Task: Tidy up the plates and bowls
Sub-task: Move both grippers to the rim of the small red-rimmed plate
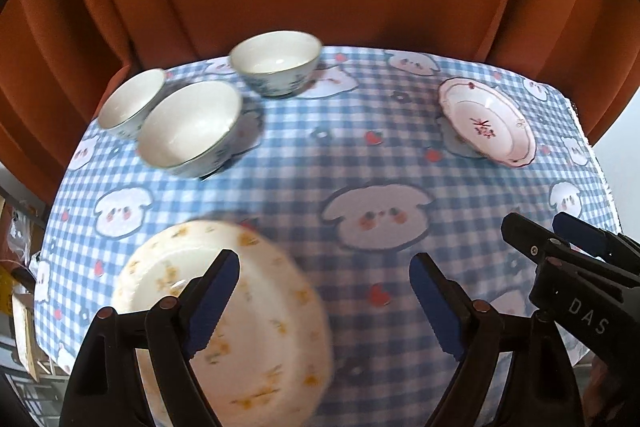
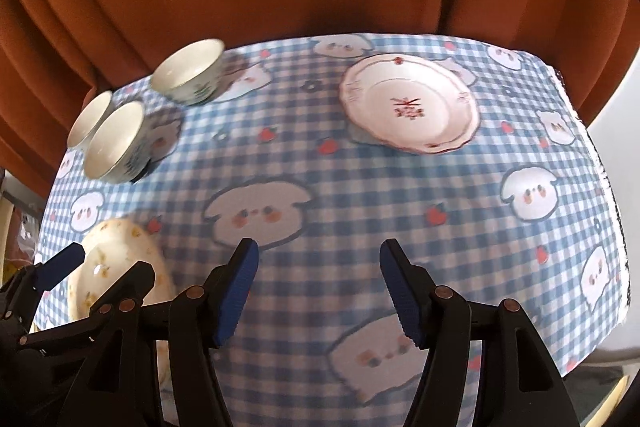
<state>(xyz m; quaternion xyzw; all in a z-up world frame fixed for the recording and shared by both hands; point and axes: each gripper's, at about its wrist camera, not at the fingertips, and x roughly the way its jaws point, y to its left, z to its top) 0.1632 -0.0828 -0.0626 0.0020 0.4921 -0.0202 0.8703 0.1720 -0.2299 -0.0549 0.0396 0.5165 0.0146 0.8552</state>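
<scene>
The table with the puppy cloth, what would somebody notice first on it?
Probably the blue checked tablecloth with its puppy faces. Then three white bowls at the far left, a pink-rimmed plate at the far right, and a yellow-flowered plate near the left tool. Both tools, left and right tool, are open and empty.

— What did the left gripper (image 1: 324,267) look like from my feed?

— Black plastic, clamp-shaped, two long arms tapering forward. Each of the jaws carried a dark blue ribbed pad, toothed along the inner edge. I saw round copper-coloured rivets at the pivots.

— And the right gripper (image 2: 319,255)?

— Same build: black frame, blue serrated pads (image 2: 404,299), copper rivets on each arm, triangular cut-outs lower in the frame. In the left view I caught its side, with a small silver screw and white letters reading "DAS" on the black body.

— Any cables, sleeves or skin?

— I couldn't make any out.
</scene>
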